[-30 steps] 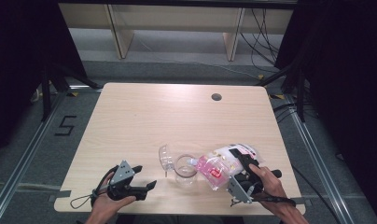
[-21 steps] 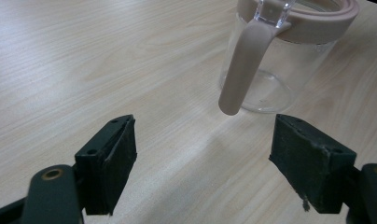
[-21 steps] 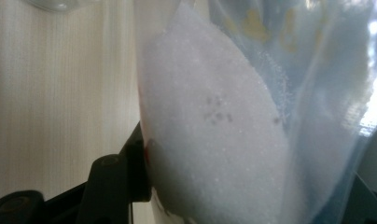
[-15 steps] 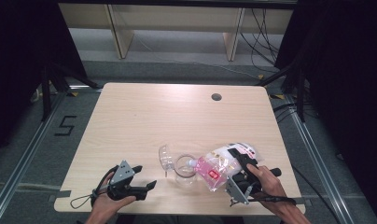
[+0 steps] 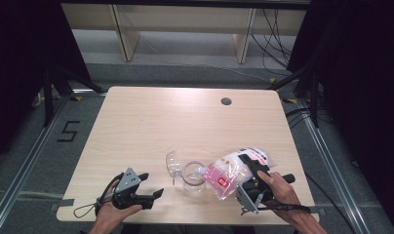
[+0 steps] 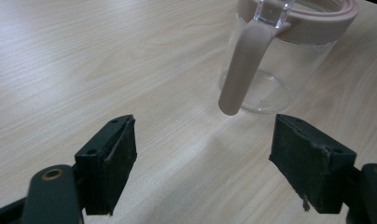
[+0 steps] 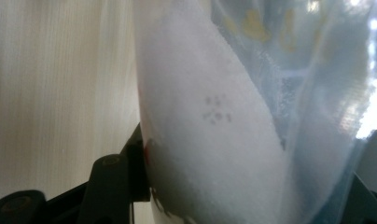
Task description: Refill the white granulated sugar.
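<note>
Two handheld grippers are working at the near edge of a pale wooden table (image 5: 151, 117). At the near left, the left gripper (image 5: 153, 196) is resting low on the tabletop, its jaws standing wide apart with nothing between them. It is pointing toward a clear glass jar (image 5: 192, 175) with a beige rim and a beige handle, which is sitting just right of it, near the middle of the near edge. A clear lid (image 5: 172, 163) is lying just left of the jar, on its far side. At the near right, the right gripper (image 5: 246, 181) is gripping a plastic bag (image 5: 231, 170) of white grains, its jaws pressing on the bag's sides. The bag is tilting leftward, its lower corner reaching over the jar's mouth. The pouring step seems to be in hand. Next, the bag probably needs tipping further while the left gripper steadies the jar.
</note>
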Available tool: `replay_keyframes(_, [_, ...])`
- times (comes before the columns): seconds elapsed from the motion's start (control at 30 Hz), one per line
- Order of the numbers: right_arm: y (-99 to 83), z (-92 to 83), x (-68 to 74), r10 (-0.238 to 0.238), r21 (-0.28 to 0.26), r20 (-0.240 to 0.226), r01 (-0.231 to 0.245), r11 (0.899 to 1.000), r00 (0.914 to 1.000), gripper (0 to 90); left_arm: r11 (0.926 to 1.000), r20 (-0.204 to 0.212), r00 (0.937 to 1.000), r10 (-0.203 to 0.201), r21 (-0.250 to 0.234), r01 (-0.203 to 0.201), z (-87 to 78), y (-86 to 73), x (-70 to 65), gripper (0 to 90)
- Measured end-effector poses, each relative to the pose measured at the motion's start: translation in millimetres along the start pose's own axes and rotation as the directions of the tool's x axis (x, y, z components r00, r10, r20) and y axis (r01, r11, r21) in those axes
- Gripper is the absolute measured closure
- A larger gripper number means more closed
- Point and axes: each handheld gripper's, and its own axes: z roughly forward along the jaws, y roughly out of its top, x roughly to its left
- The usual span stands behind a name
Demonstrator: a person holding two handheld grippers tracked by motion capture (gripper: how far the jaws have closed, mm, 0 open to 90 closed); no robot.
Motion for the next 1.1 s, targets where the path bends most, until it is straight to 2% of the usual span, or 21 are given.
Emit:
replay_keyframes(0.13, [0.1,-0.7,-0.5,-0.011,0.010,-0.004,0.011,1.000,0.9999,47.5,1.0000,0.005,1.0000,0.000,0.001,0.000,-0.1,0.0,0.3,22.0])
replay_keyframes(0.17, [-0.6,-0.4,2.1,0.022,0.010,-0.010,-0.022,1.000,0.9997,47.5,1.0000,0.004,1.0000,-0.001,-0.001,0.001,0.1,0.0,0.1,22.0])
replay_keyframes(0.2, [-0.5,-0.5,2.2,0.022,0.013,-0.013,-0.022,1.000,0.9997,47.6,1.0000,-0.002,1.0000,0.000,0.002,0.000,-0.2,0.1,-0.1,22.0])
replay_keyframes(0.3, [0.1,-0.8,1.0,-0.004,0.008,-0.011,0.004,1.000,0.9999,47.7,1.0000,0.004,1.0000,0.001,0.000,-0.001,-0.1,0.1,0.4,22.0])
replay_keyframes(0.33, [1.5,-1.0,-3.1,-0.066,0.006,-0.012,0.066,0.998,0.9977,47.8,1.0000,0.004,1.0000,-0.001,0.000,0.001,-0.2,0.1,0.4,22.0])
replay_keyframes(0.37, [1.6,-1.6,-2.5,-0.060,0.013,-0.010,0.060,0.998,0.9981,47.8,1.0000,0.003,1.0000,0.000,0.000,0.000,-0.2,0.1,0.4,22.0])
replay_keyframes(0.4, [0.9,-1.6,0.2,-0.030,0.017,-0.021,0.030,0.999,0.9993,47.8,1.0000,0.003,1.0000,0.001,-0.001,-0.001,-0.3,0.0,0.2,22.0])
replay_keyframes(0.47, [0.7,-2.7,0.2,-0.024,0.029,-0.022,0.024,0.999,0.9995,47.9,0.9998,0.004,0.9998,0.019,0.001,-0.019,-0.6,0.5,1.2,22.0])
replay_keyframes(0.53, [0.8,-2.2,-3.1,-0.055,0.023,-0.022,0.056,0.998,0.9982,48.0,0.9998,0.004,0.9998,0.020,0.002,-0.020,-0.4,0.6,1.2,22.0])
replay_keyframes(0.57, [1.4,-3.0,-5.5,-0.079,0.022,-0.005,0.079,0.997,0.9969,48.1,0.9998,0.004,0.9998,0.018,0.001,-0.018,-0.3,0.5,1.0,22.0])
replay_keyframes(0.6, [1.6,-3.0,-6.0,-0.083,0.022,-0.004,0.083,0.996,0.9966,48.1,0.9998,0.005,0.9998,0.019,0.002,-0.019,-0.4,0.5,1.0,22.0])
replay_keyframes(0.63, [1.8,-2.7,-5.9,-0.085,0.024,-0.009,0.085,0.996,0.9963,48.1,0.9999,0.002,0.9999,0.016,0.001,-0.016,-0.5,0.4,0.8,22.0])
replay_keyframes(0.67, [1.4,-2.7,-3.5,-0.054,0.033,-0.011,0.054,0.998,0.9985,48.1,0.9999,0.001,0.9999,0.017,0.001,-0.017,-0.6,0.5,0.9,22.0])
replay_keyframes(0.7, [1.7,-2.6,-2.5,-0.047,0.039,-0.015,0.047,0.998,0.9988,48.2,0.9998,0.003,0.9998,0.020,0.001,-0.020,-0.6,0.5,1.2,22.0])
replay_keyframes(0.73, [3.0,-1.5,-6.6,-0.107,0.019,-0.012,0.107,0.994,0.9942,48.2,0.9998,0.003,0.9998,0.019,0.001,-0.019,-0.6,0.5,1.2,22.0])
replay_keyframes(0.77, [3.4,-2.0,-6.8,-0.102,0.022,-0.011,0.103,0.994,0.9947,48.2,0.9999,0.001,0.9999,0.017,0.001,-0.017,-0.7,0.5,0.9,22.0])
replay_keyframes(0.8, [3.1,-3.0,-2.7,-0.041,0.044,-0.022,0.042,0.998,0.9989,48.3,0.9999,0.001,0.9999,0.017,0.001,-0.017,-0.7,0.5,0.9,22.0])
replay_keyframes(0.83, [3.7,-2.3,-4.7,-0.069,0.035,-0.022,0.070,0.997,0.9974,48.3,0.9998,0.001,0.9998,0.018,0.001,-0.018,-0.7,0.5,0.9,22.0])
replay_keyframes(0.87, [3.7,-2.1,-4.3,-0.065,0.032,-0.015,0.066,0.997,0.9978,48.4,0.9999,0.002,0.9999,0.016,0.001,-0.016,-0.7,0.5,0.8,22.0])
replay_keyframes(0.93, [5.3,-1.6,-8.4,-0.128,0.024,-0.003,0.128,0.992,0.9918,48.4,0.9999,0.001,0.9999,0.017,0.000,-0.017,-0.7,0.5,0.8,22.0])
replay_keyframes(1.1, [5.8,-1.5,-6.1,-0.096,0.042,-0.011,0.097,0.994,0.9953,48.8,0.9998,0.001,0.9998,0.018,0.000,-0.018,-0.8,0.6,0.9,22.0])
